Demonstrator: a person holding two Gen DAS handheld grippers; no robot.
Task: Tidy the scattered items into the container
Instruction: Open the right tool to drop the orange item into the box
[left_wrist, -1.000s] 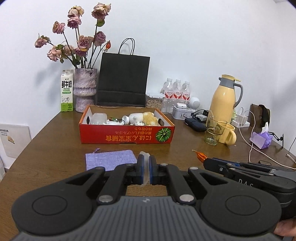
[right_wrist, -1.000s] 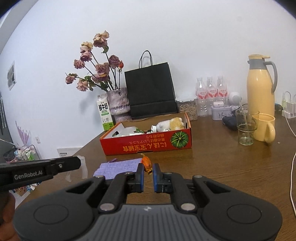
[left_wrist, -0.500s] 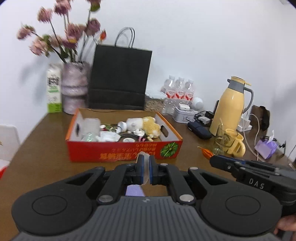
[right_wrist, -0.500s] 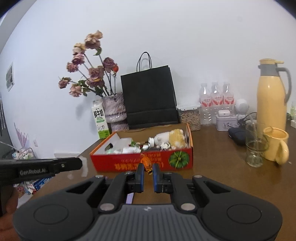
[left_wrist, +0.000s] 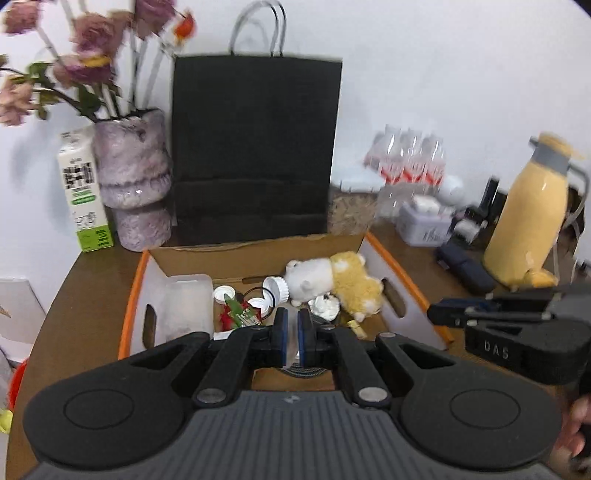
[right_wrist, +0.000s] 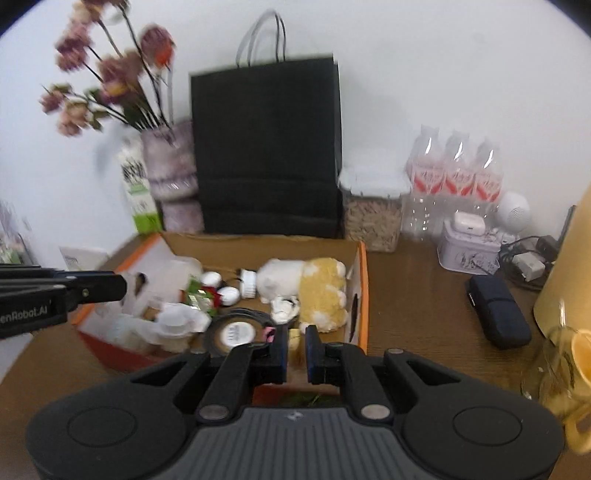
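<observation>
The red-orange cardboard box (left_wrist: 135, 295) (right_wrist: 361, 295) lies just under both grippers. In it are a white-and-yellow plush toy (left_wrist: 343, 277) (right_wrist: 310, 291), bottle caps, a tape roll (right_wrist: 236, 332) and a clear plastic tub (left_wrist: 184, 306). My left gripper (left_wrist: 290, 326) hangs over the box's front middle, shut on a small translucent white piece. It shows again at the left edge of the right wrist view (right_wrist: 110, 288). My right gripper (right_wrist: 295, 341) is over the box's front right, jaws nearly together on a small orange-yellow piece that is blurred. Its tip (left_wrist: 436, 317) reaches past the box's right wall.
Behind the box stand a black paper bag (left_wrist: 255, 147), a vase of flowers (left_wrist: 133, 184) and a milk carton (left_wrist: 83, 188). To the right are water bottles (right_wrist: 454, 173), a jar (right_wrist: 371, 218), a tin (right_wrist: 467, 247), a dark case (right_wrist: 496, 310), a yellow thermos (left_wrist: 528, 221) and a yellow mug (right_wrist: 580, 354).
Both grippers travelled forward from the table's near side to above the box, still shut on their small pieces. The purple cloth in front of the box has dropped out of view.
</observation>
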